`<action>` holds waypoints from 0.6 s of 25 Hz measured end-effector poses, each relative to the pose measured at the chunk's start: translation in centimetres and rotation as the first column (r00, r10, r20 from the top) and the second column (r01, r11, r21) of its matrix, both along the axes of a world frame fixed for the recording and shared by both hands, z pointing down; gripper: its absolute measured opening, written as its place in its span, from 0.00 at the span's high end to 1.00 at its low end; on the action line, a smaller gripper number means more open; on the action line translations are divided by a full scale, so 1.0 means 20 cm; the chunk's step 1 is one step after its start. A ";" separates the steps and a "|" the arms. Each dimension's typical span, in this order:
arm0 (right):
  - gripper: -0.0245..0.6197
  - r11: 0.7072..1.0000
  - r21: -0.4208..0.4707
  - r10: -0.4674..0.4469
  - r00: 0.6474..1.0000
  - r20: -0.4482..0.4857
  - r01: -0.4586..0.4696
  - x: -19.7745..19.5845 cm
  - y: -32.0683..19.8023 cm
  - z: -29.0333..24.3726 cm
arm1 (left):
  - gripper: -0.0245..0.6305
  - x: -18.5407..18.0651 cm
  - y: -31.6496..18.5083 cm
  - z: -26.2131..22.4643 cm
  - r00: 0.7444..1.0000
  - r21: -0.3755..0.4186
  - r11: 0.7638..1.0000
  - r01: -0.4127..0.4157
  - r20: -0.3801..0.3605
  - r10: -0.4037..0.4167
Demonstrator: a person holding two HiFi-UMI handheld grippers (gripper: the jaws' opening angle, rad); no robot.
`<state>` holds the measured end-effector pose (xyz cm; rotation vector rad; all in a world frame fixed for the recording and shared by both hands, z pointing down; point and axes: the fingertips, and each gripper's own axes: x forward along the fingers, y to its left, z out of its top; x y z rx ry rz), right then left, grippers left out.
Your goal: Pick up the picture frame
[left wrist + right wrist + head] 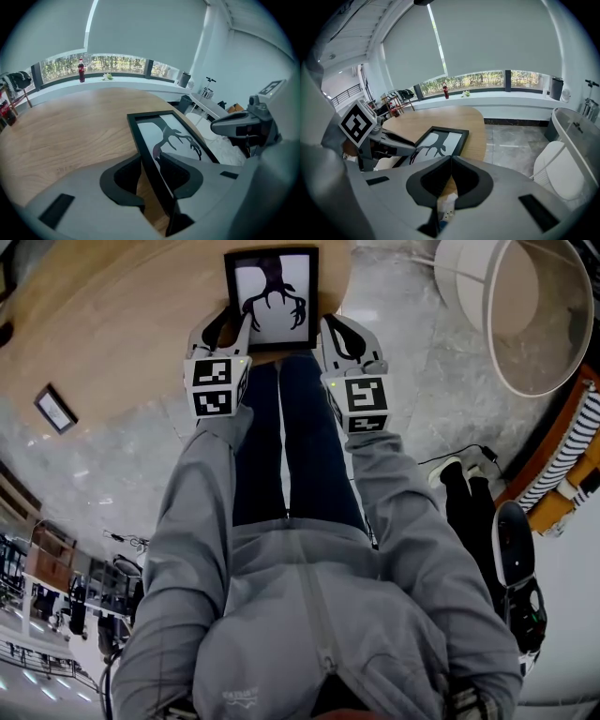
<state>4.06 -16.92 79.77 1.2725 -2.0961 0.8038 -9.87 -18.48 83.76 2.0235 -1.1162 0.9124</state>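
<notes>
A black picture frame (272, 296) with a dark antler print lies flat at the near edge of the round wooden table (112, 324). My left gripper (239, 329) straddles the frame's left rail (147, 154): the rail runs between the jaws, the right pad lies against it, and a strip of wood shows between the rail and the left pad. My right gripper (328, 329) hangs shut just off the frame's right side, tips together with nothing in them (451, 159). The frame (440, 140) lies ahead and left of it, with the left gripper (389, 140) beyond.
The person's legs (281, 446) stand at the table edge between both grippers. A large white round tub-like object (525, 315) sits on the marble floor to the right. A small dark frame (54, 409) lies at the left. A bottle (81, 70) stands on the window sill.
</notes>
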 end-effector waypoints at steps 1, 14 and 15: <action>0.91 1.000 -0.006 0.007 1.000 0.000 -0.007 0.00 0.00 0.00 | 0.75 0.00 0.00 -0.01 1.000 -0.002 1.000 -0.002 0.004 0.002; 0.91 0.985 -0.126 0.120 0.992 0.039 -0.114 -0.01 0.01 0.21 | 0.75 -0.01 0.01 0.12 0.996 -0.040 0.996 -0.076 0.036 0.077; 0.91 0.984 -0.134 0.129 0.990 0.049 -0.121 0.00 0.02 0.21 | 0.75 -0.01 0.01 0.11 0.996 -0.042 0.996 -0.073 0.040 0.074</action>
